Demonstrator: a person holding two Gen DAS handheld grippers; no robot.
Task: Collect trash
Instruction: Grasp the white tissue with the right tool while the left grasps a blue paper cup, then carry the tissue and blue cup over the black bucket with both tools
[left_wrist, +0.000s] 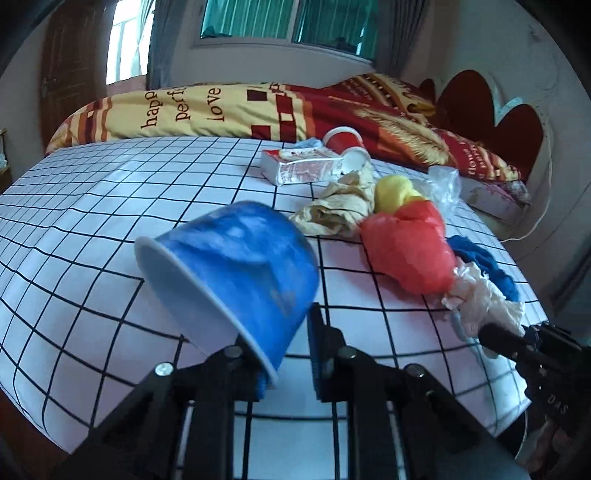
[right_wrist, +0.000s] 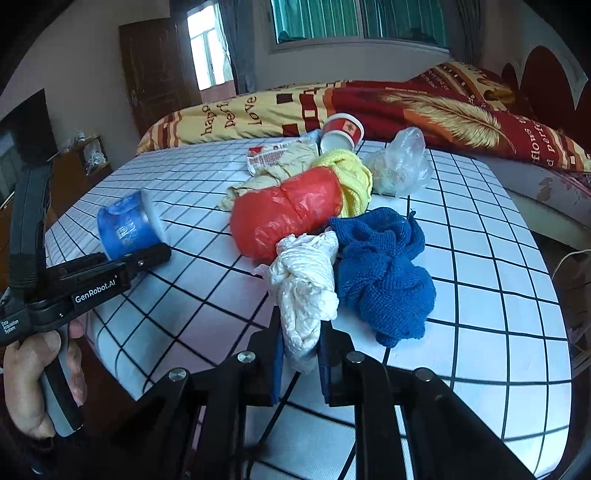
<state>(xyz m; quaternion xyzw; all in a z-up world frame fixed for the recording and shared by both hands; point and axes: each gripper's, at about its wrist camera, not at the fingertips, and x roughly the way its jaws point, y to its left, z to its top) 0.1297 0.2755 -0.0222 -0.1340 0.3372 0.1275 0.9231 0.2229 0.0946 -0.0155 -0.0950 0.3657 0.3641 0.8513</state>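
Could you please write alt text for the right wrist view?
The right gripper pinches a crumpled white tissue on a grid-patterned bed sheet, beside a blue cloth and red plastic bag. At left, the left gripper grips a blue cup.

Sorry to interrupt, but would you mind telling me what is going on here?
A person is clearing trash off a bed with two handheld grippers. The left gripper has its jaws shut on the rim of a blue paper cup; the right gripper grips a crumpled white tissue. Bags, cloths and another cup remain.
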